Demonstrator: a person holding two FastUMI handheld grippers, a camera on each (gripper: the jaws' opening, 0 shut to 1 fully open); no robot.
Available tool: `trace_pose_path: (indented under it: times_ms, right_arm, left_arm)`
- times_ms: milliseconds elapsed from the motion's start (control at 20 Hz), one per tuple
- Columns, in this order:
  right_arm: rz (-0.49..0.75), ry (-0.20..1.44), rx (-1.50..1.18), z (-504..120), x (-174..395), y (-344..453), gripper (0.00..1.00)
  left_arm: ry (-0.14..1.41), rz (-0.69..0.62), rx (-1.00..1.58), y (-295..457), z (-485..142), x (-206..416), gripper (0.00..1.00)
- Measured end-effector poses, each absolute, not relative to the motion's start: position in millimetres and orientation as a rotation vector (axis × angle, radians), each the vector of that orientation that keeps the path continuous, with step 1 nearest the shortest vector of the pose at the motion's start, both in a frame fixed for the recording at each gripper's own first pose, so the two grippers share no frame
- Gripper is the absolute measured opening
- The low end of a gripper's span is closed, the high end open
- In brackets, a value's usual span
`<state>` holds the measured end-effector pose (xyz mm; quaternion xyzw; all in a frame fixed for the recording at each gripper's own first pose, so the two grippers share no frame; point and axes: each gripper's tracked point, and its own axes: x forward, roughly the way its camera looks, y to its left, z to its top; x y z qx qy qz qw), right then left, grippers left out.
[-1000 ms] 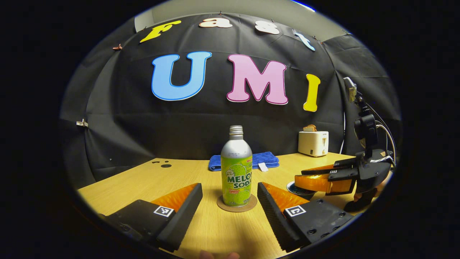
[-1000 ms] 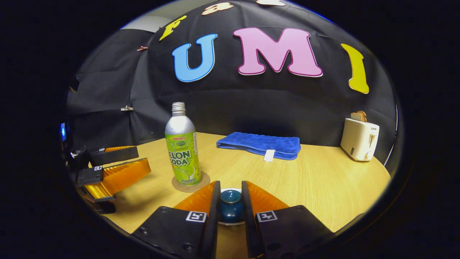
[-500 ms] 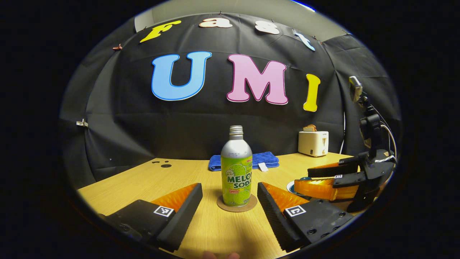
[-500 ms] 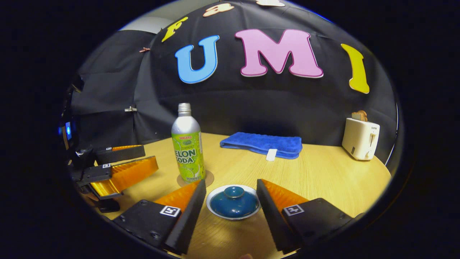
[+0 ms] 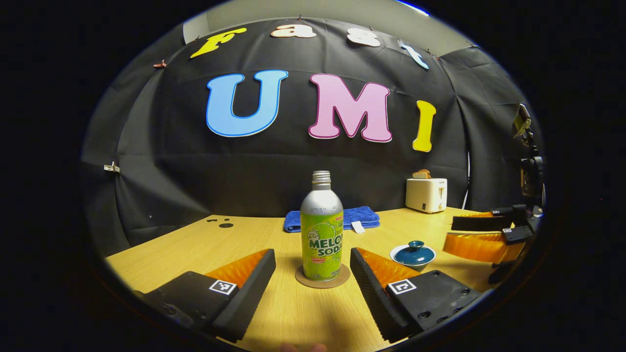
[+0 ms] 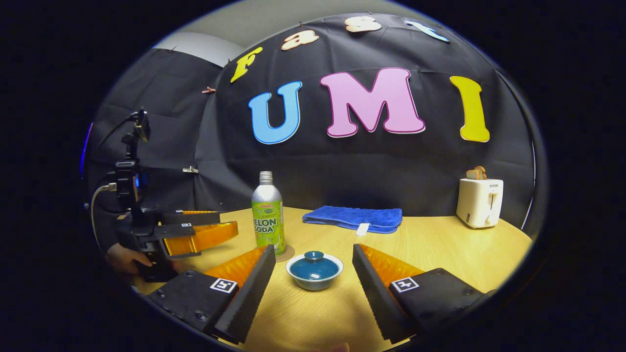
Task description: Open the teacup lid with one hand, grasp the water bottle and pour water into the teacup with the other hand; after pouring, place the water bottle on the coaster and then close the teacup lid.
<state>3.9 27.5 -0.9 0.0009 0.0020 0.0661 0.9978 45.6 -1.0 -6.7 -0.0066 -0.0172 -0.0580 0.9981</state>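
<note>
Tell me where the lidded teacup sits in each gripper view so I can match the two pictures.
Left gripper view: teacup lies right of centre, beyond the left gripper's right-hand finger, right of the bottle.
Right gripper view: teacup sits low at centre, ahead of and between the right gripper's open fingers.
Shared landmark: the bottle standing on its coaster, just left of the teacup in both views.

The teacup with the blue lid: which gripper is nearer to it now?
Right. The right gripper faces the teacup, jaws open just short of it. The left gripper faces the bottle, with the teacup off to its side.
</note>
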Motion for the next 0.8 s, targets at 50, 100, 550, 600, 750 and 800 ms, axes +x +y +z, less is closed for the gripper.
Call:
trace_pose_path:
  times_ms: [50, 100, 550, 600, 750, 800]
  right_arm:
    - [0.129, 0.003, 0.002, -0.5, -1.1, 22.4, 0.98]
    - [0.129, 0.003, 0.002, -0.8, -4.6, 19.1, 0.98]
    - [0.094, 0.002, 0.000, 0.0, -13.6, -4.3, 0.98]
    - [0.096, 0.002, 0.000, -0.3, -13.7, -3.9, 0.98]
    - [0.096, 0.002, 0.000, -0.5, -13.1, -4.4, 0.98]
    - [0.096, 0.003, 0.000, -0.5, -13.1, -4.3, 0.98]
  left_arm:
    - [-0.035, -0.116, -0.014, -0.6, -6.3, 45.7, 0.96]
    - [-0.035, -0.116, -0.013, -0.8, -6.8, 46.5, 0.96]
    - [-0.035, -0.112, -0.013, 0.1, -6.6, 47.4, 0.96]
    - [-0.035, -0.113, -0.013, -2.1, -6.4, 48.8, 0.96]
    - [-0.034, -0.111, -0.013, -5.3, -5.8, 50.1, 0.96]
    - [-0.034, -0.114, -0.013, -6.8, -5.7, 49.3, 0.96]
